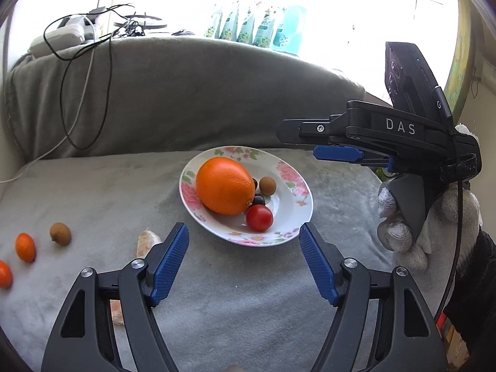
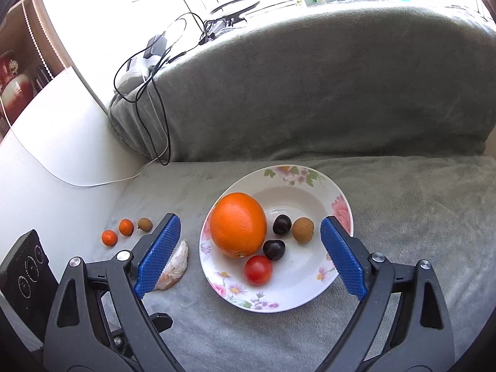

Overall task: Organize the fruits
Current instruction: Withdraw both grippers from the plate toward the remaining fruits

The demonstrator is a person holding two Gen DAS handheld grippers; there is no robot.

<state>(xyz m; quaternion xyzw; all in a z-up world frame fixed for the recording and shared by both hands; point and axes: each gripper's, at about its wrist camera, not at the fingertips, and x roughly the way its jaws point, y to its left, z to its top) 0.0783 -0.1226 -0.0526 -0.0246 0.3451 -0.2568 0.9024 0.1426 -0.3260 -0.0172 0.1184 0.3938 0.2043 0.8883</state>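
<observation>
From the left wrist, the left hand-held gripper stands wide open and empty over the grey sofa seat, facing a floral plate that holds an orange, a red tomato and a brown longan; the right hand-held gripper, gripped by a white-gloved hand, hovers beside the plate, its opening unclear from this side. From the right wrist, that gripper's blue pads are spread wide and empty above the plate, while two kumquats, another longan and a peeled segment lie on the seat to its left.

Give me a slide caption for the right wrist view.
Open right gripper hovers over floral plate holding orange and small fruits.
</observation>
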